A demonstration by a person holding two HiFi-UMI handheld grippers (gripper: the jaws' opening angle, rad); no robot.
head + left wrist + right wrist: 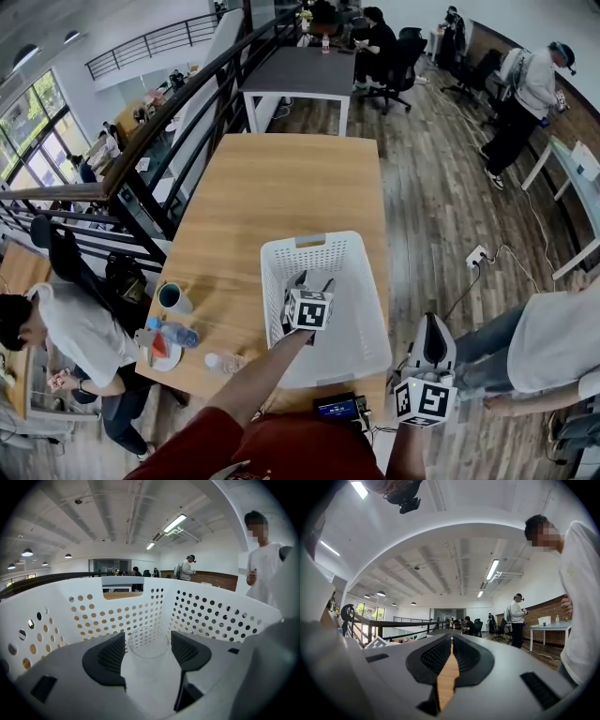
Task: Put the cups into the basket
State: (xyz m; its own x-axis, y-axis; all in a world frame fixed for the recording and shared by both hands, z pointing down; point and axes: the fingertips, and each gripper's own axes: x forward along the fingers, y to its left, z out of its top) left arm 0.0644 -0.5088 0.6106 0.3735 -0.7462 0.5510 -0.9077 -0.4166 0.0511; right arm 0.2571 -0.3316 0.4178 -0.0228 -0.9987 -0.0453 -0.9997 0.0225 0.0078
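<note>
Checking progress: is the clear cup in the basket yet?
In. The clear cup sits inside the white basket, between the left hand-held gripper's open jaws.

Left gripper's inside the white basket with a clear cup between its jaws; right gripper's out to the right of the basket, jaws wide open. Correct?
One thing is wrong: the right gripper is shut, its pads together with nothing between them, as the right gripper view shows. The rest stands: the left gripper is inside the white basket with the clear cup between its jaws.
</note>
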